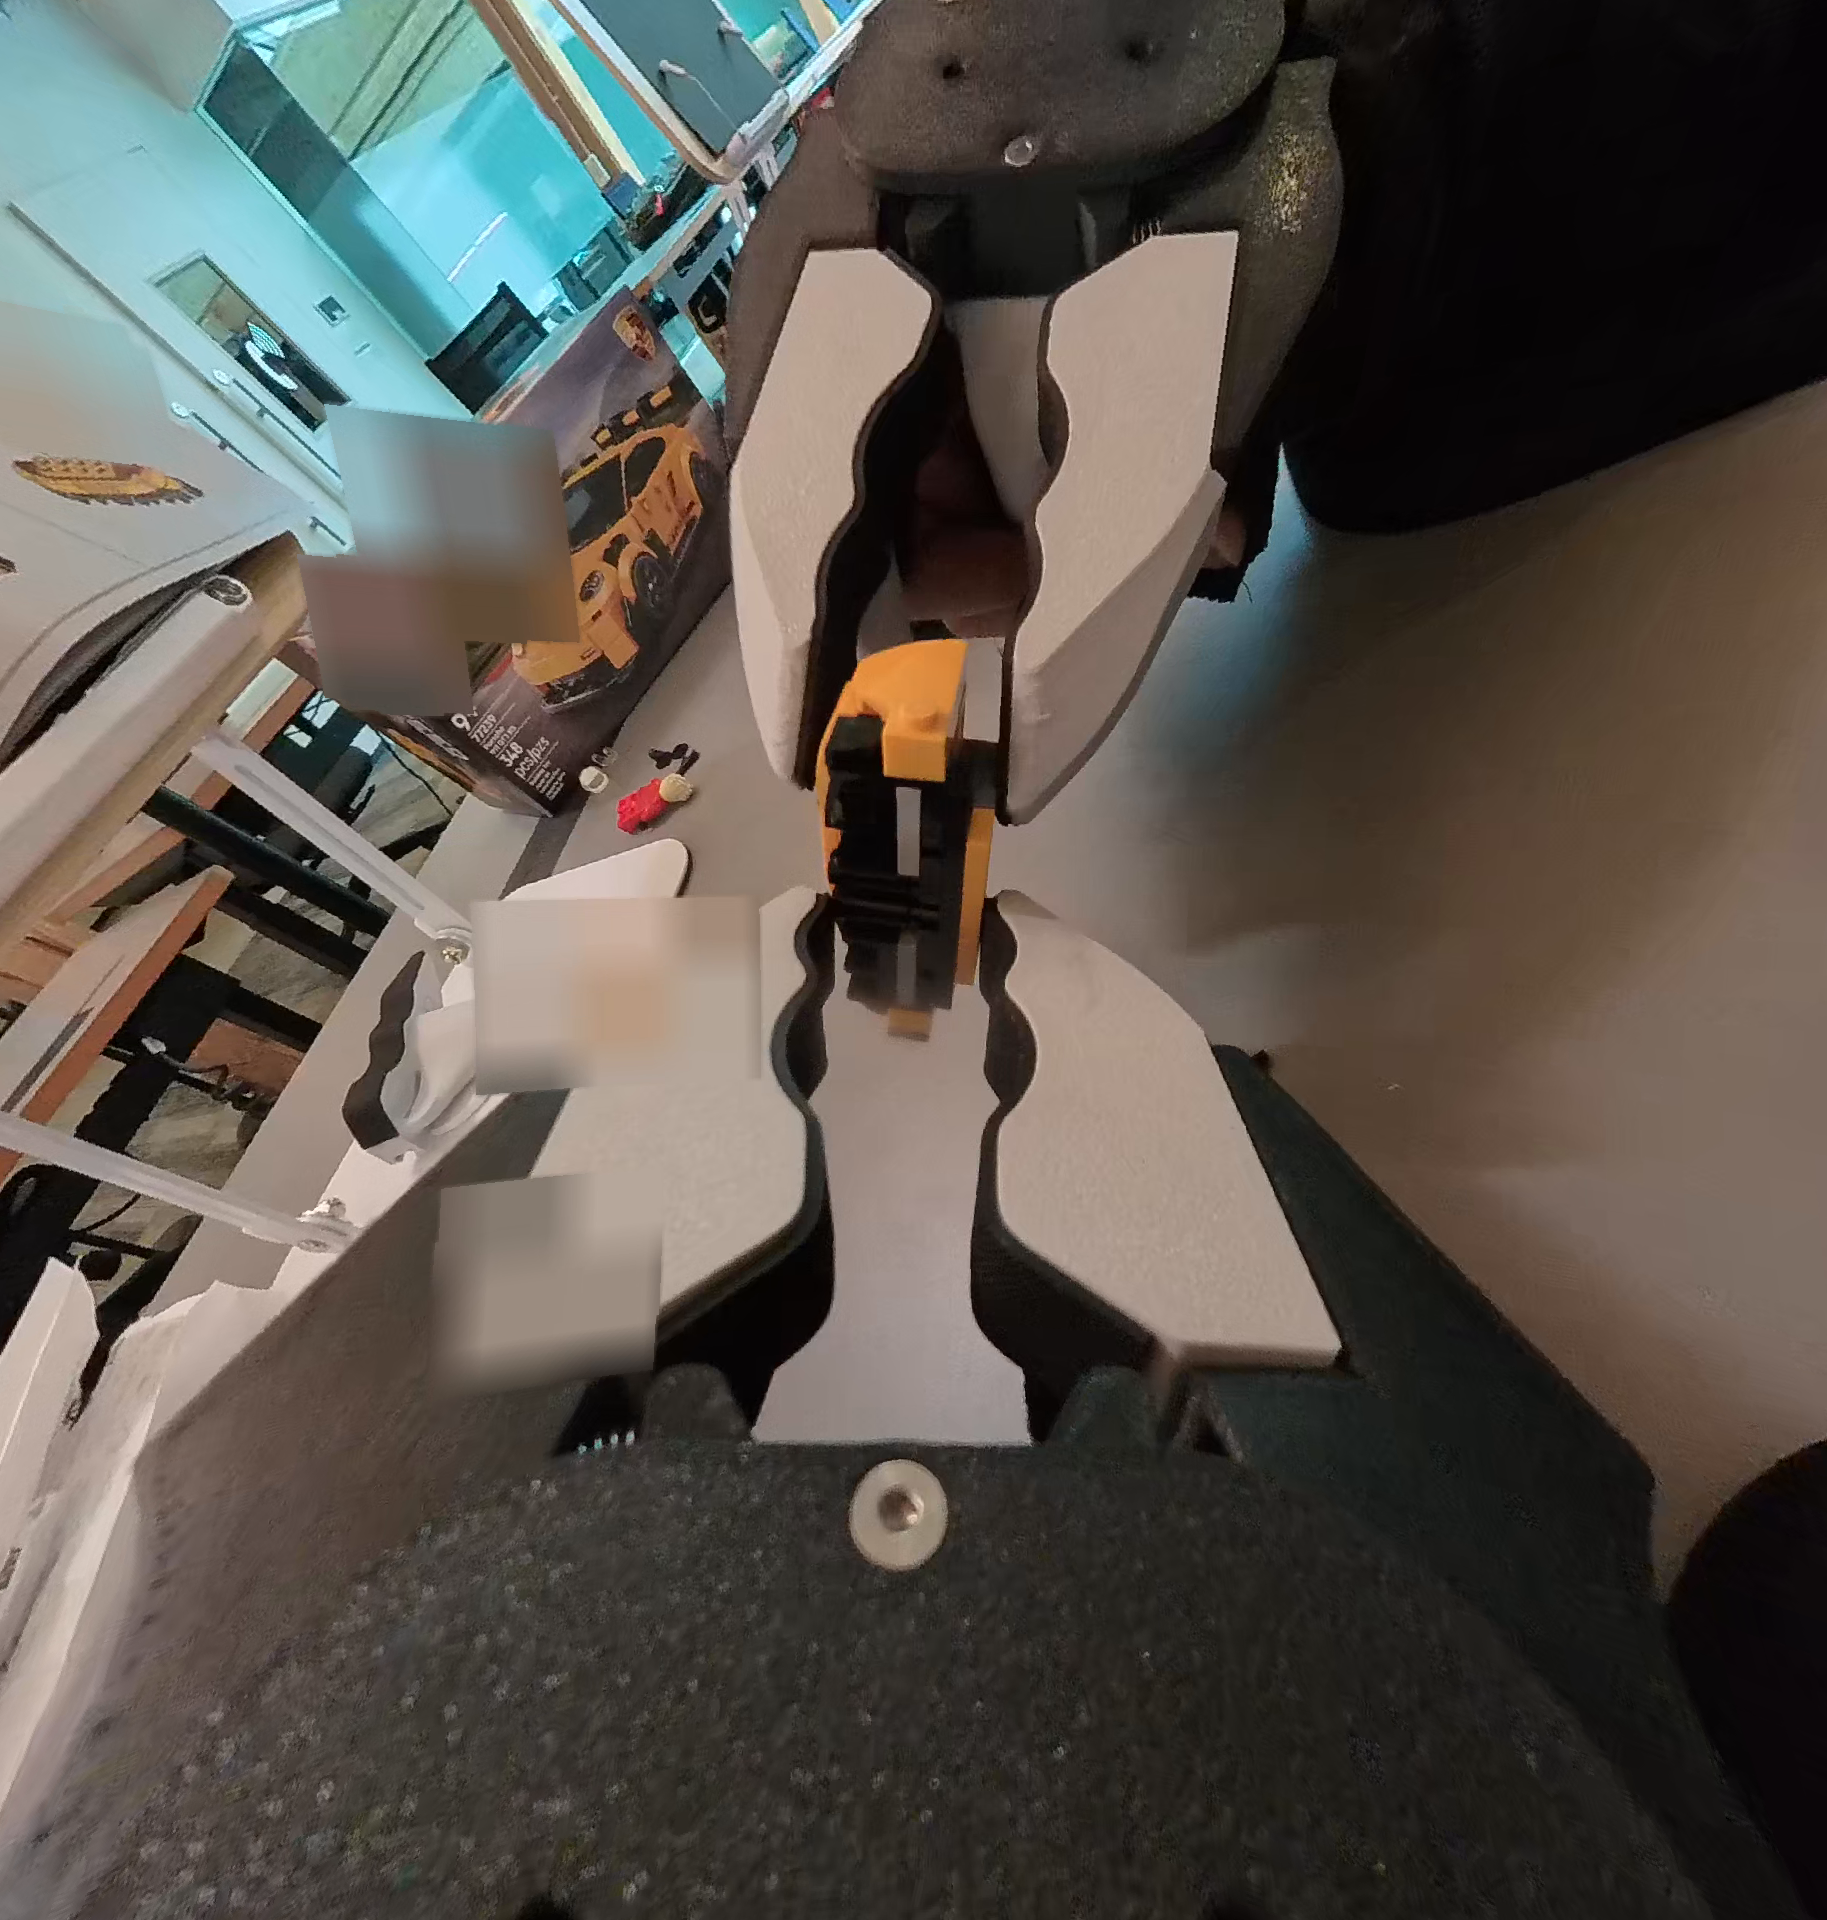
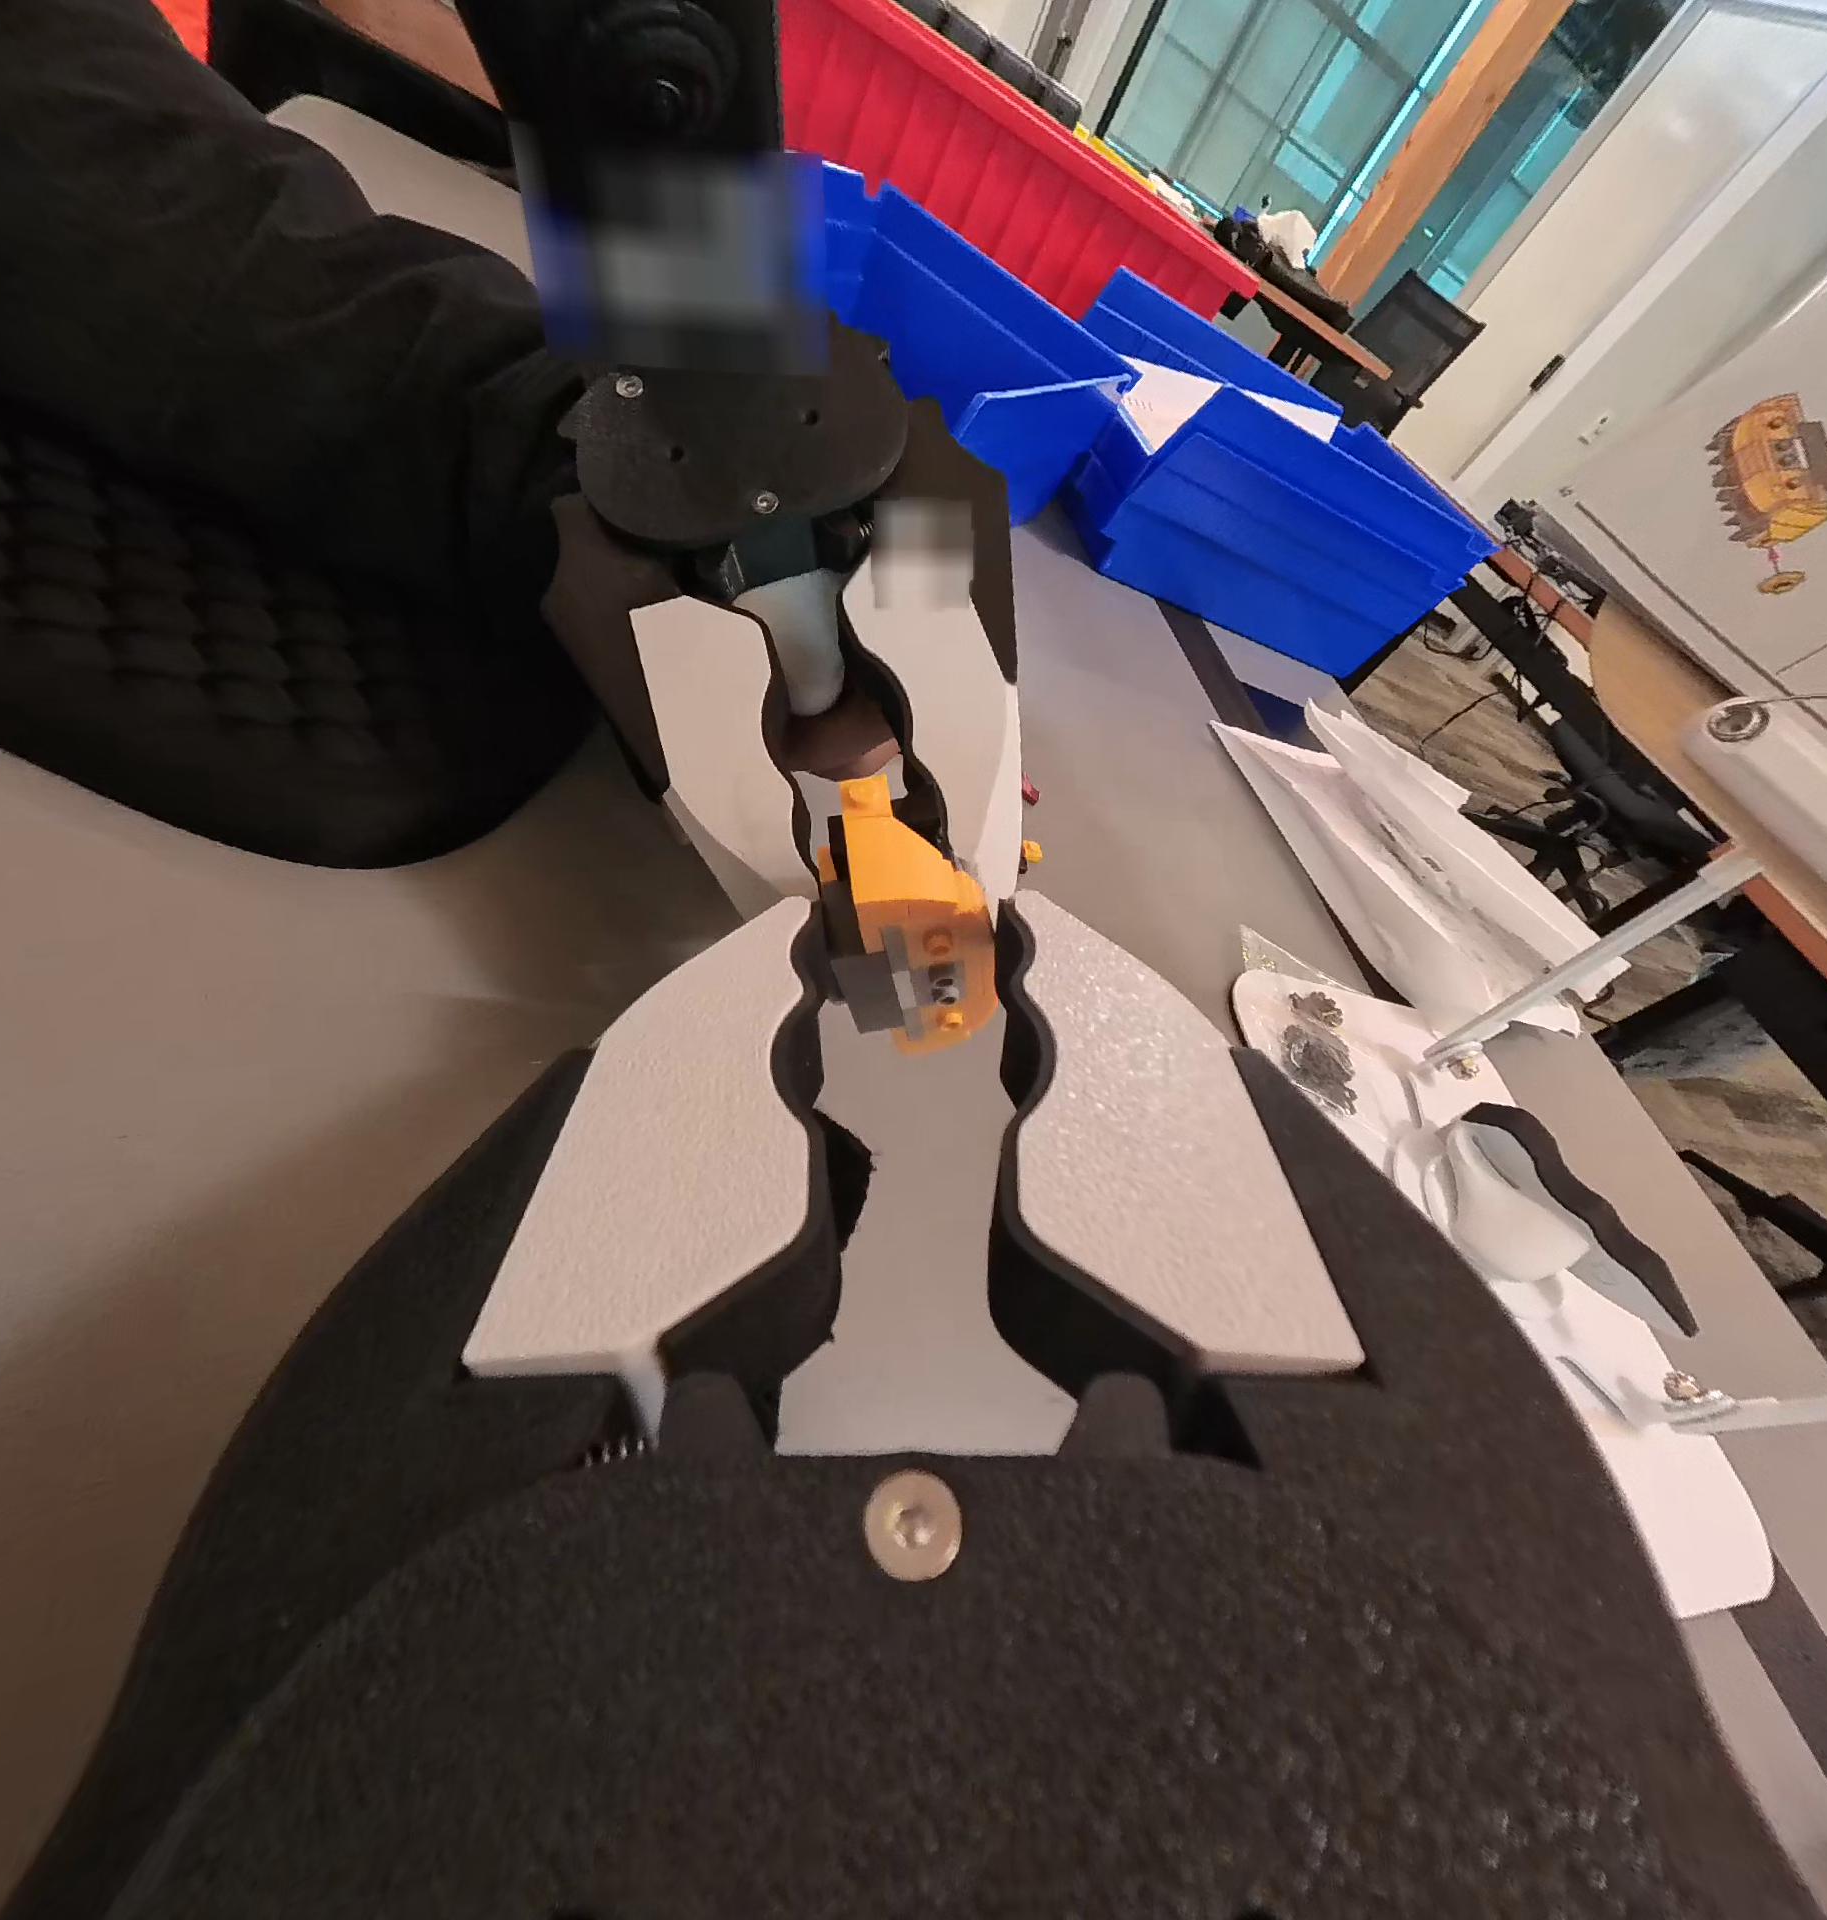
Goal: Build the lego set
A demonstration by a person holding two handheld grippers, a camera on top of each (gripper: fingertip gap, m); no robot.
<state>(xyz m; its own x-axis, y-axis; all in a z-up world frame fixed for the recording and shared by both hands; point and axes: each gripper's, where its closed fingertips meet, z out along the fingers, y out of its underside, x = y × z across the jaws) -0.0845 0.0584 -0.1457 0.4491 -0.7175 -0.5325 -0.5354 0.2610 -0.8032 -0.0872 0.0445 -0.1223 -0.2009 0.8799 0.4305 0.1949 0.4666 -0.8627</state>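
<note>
A small yellow and black lego assembly [image 1: 904,831] is held above the grey table between both grippers. In the left wrist view my left gripper [image 1: 904,914] is shut on its near end, and the right gripper [image 1: 904,758] comes in from the top, shut on its far end. In the right wrist view my right gripper [image 2: 904,925] grips the same assembly [image 2: 914,945], and the left gripper [image 2: 888,831] faces it from above, also closed on it. Grey and black bricks show on one side of the assembly.
The lego box [image 1: 618,540] with a yellow car picture stands at the back left. Small loose red and black pieces [image 1: 649,795] lie near it. Blue bins [image 2: 1252,488] and a red bin [image 2: 992,166] sit at the table's far side. Paper instructions [image 2: 1428,862] lie at right. Less than 4 cm separates the two grippers' tips.
</note>
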